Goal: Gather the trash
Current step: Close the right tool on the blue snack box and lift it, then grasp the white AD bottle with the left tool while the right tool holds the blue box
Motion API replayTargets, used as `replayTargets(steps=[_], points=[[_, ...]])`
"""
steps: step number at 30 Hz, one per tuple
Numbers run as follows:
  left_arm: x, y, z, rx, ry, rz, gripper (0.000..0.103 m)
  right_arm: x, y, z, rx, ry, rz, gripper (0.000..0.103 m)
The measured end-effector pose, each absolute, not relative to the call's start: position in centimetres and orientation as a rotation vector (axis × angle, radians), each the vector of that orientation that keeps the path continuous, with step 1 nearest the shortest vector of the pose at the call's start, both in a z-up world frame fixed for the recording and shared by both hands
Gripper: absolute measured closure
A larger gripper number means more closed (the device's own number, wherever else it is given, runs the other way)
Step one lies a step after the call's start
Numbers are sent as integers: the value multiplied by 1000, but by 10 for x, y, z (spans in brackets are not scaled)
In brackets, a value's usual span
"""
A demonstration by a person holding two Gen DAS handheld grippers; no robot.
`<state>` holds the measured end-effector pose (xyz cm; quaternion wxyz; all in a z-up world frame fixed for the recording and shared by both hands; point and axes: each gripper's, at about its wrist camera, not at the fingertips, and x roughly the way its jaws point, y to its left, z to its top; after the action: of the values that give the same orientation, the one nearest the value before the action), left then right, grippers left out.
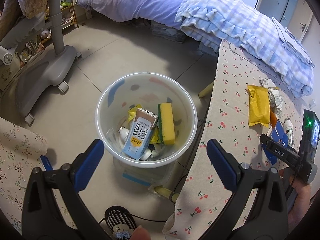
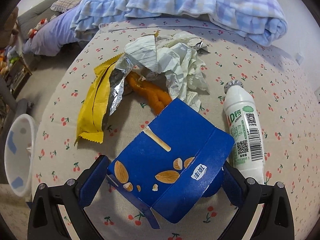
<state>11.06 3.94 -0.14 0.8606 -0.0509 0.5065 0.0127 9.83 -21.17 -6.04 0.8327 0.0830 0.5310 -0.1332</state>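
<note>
Bin (image 1: 104,104) holds milk carton (image 1: 139,133), sponge (image 1: 167,123); left gripper (image 1: 155,154) spread empty; right gripper (image 2: 166,178) clamps blue box (image 2: 170,160).

L wrist: above bin (image 1: 146,118), looks down | R wrist: close over table (image 2: 260,84) | shared: both

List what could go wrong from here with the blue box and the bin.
1. The right gripper holds the flattened blue box by its edges only; it may buckle and slip out.
2. The white bottle lies right beside the box, so lifting could knock it rolling.
3. The bin already holds an upright milk carton and sponge; the wide box might catch on them.
</note>
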Motion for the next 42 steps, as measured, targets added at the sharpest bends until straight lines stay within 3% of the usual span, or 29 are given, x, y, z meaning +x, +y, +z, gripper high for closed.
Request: replayTargets(steps=[2,8,9,11,27,42], points=[[111,37,-1,-103,1063,25,1,98,-212,-60,174,1132,-276,1],[113,27,0,-94,1060,12,1,91,-214,-52,179,1128,-207,15],[113,25,0,-93,1060,8,1,90,-214,-50,184,1123,-192,40],[114,18,1,-90,1059,-3,1,87,-215,-45,165,1124,-173,59],[122,-55,-4,-33,1083,-109,1,53,-287,8,319,1012,-99,59],[130,-146,-17,-26,1095,-270,1,27,-353,17,386,991,-135,59]])
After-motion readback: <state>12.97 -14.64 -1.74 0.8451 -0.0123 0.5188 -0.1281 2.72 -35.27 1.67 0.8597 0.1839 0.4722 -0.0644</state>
